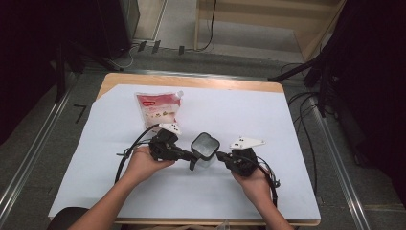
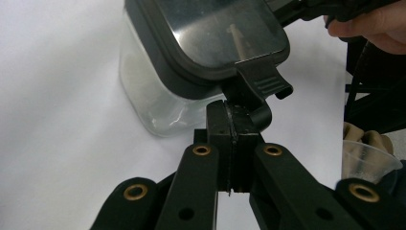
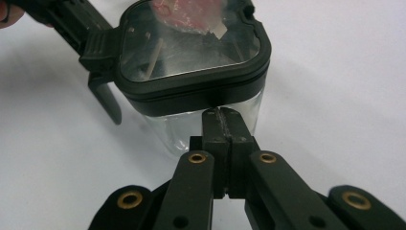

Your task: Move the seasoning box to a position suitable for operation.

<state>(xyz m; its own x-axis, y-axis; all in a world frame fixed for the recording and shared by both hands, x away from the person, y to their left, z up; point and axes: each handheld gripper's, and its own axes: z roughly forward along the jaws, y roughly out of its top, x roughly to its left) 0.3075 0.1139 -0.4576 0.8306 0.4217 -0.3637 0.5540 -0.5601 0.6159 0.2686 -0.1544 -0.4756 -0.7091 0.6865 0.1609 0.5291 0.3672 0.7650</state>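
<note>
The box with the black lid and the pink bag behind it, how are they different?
The box is clear and stiff with a black lid; the bag is soft, pink and white, with a small spout at one corner. The box stands upright between the two grippers; the bag lies flat, farther back, apart from them. Both rest on the white sheet.

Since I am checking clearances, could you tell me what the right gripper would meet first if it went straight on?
The right gripper, jaws shut, points at the clear container just under its black lid; it would likely meet that wall at once.
</note>
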